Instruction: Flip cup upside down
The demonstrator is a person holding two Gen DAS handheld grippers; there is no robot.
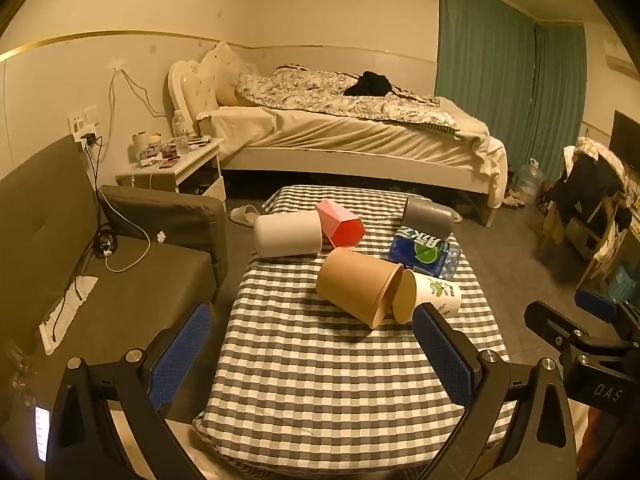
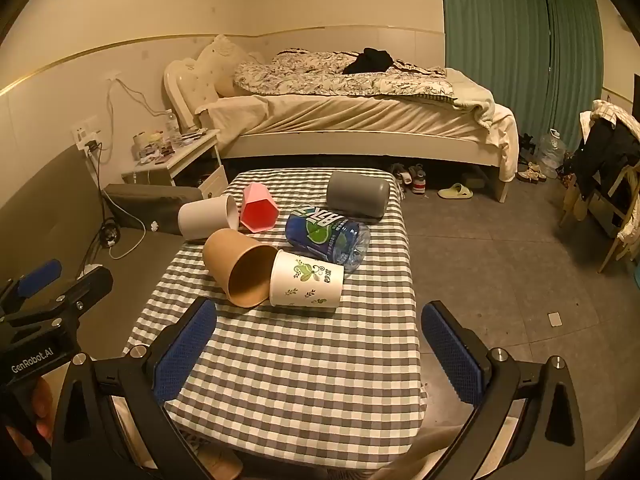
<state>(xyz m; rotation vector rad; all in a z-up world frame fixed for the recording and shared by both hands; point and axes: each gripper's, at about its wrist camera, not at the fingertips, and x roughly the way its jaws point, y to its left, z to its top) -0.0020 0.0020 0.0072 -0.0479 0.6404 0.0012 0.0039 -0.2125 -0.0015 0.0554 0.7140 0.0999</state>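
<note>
Five cups lie on their sides on the checked tablecloth (image 2: 304, 360), none of them yet turned mouth-down. Nearest is the white printed paper cup (image 2: 308, 285), touching the brown paper cup (image 2: 240, 266) rim to rim. Behind them lie a white cup (image 2: 206, 216), a pink faceted cup (image 2: 259, 209) and a grey cup (image 2: 358, 194), with a blue-labelled plastic bottle (image 2: 326, 236) lying between.

Both claws hover short of the pile with nothing in them: the right gripper (image 2: 316, 354) has its jaws spread wide, and so does the left gripper (image 1: 312, 354). I'd say this is the approach, before any grasp. The next move calls for choosing one cup, probably the printed one, closing across its wall without crushing it, then lifting and rotating it so the rim lands flat.
</note>
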